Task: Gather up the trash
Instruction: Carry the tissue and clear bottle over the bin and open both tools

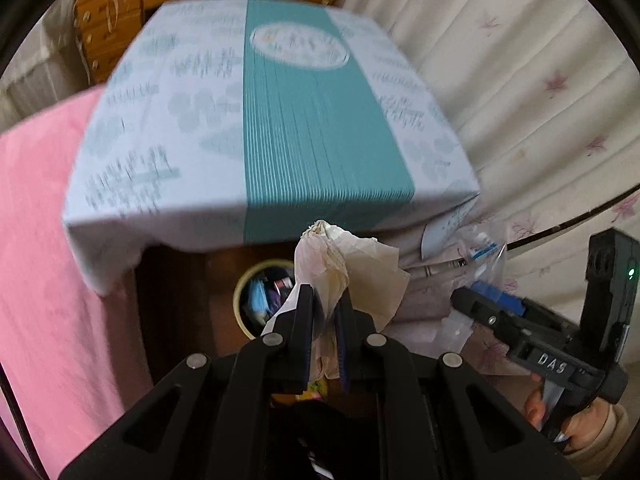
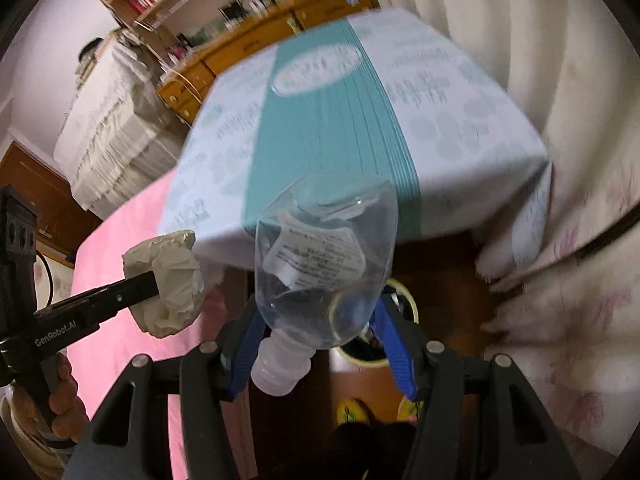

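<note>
Pinching crumpled tissue in left hand-held gripper, right hand-held gripper clamping clear bottle

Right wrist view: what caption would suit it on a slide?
Right gripper holds a clear plastic bottle above a trash bin; the left gripper grips crumpled paper.

Print on the white and teal cloth-covered table smeared by blur, round yellow-rimmed waste bin half hidden behind crumpled cream paper, its contents indistinct, label text on the clear plastic bottle unreadable.
</note>
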Available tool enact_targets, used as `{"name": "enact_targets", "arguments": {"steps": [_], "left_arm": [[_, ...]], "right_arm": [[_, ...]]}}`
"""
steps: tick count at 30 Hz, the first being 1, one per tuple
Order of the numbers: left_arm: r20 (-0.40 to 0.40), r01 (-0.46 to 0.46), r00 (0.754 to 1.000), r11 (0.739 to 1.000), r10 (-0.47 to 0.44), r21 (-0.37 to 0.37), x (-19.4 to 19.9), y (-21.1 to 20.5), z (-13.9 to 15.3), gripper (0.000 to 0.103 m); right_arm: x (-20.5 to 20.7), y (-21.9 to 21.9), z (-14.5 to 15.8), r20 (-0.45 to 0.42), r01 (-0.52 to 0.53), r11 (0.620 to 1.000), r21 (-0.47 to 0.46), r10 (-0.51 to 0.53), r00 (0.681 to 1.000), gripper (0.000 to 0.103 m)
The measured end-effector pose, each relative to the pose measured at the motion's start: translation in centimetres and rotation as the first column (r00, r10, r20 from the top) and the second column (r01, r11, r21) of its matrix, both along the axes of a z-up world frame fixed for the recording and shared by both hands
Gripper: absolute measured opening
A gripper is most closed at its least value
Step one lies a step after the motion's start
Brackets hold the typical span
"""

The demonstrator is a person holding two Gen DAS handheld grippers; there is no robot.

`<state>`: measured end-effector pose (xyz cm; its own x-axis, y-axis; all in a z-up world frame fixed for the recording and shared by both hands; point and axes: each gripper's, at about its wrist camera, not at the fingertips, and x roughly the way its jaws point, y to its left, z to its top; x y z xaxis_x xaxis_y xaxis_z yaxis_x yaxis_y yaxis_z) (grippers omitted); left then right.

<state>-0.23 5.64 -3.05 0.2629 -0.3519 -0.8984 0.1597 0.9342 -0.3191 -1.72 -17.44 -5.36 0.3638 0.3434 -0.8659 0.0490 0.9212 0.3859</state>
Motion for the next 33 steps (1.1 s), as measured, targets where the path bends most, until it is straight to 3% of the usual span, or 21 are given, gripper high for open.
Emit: {"name": "enact_targets", "arguments": {"steps": [8, 12, 21, 27, 31, 33], "left_arm": [[-0.127, -0.094, 0.987, 0.995, 0.096, 0.027, -0.7, -2.0, -11.8, 0.008], [-0.159, -0.092, 0.982, 0.993, 0.103, 0.075, -0.5, -2.9, -18.5, 0.008], [-0.25, -0.089, 0.962, 0.991, 0.111, 0.097, 1.3, -3.9, -31.9, 0.008], [-0.273, -0.053, 0.958, 0.991, 0.085, 0.124, 2.2, -4.3, -37.4, 0.01], [-0.273, -0.032, 0.96, 0.991, 0.066, 0.128, 2.9, -4.2, -39.2, 0.011], [-0.262, -0.025, 0.963, 0.991, 0.058, 0.129, 3.0, -4.1, -39.4, 0.017]], "right_arm": [[-0.1, -1.0, -11.2, -0.127, -0.056, 0.998, -0.006, 0.055, 0.99, 0.056], [0.1, -0.7, -16.8, -0.153, -0.071, 0.998, -0.002, 0.069, 0.986, 0.057], [2.1, 0.2, -28.3, -0.214, -0.074, 0.997, 0.008, 0.074, 0.974, 0.057], [3.6, 1.8, -33.2, -0.229, -0.097, 0.995, -0.021, 0.089, 0.969, 0.057], [4.0, 2.7, -35.4, -0.244, -0.116, 0.993, -0.034, 0.105, 0.964, 0.057], [4.0, 3.2, -36.0, -0.246, -0.127, 0.991, -0.039, 0.114, 0.962, 0.057]]}}
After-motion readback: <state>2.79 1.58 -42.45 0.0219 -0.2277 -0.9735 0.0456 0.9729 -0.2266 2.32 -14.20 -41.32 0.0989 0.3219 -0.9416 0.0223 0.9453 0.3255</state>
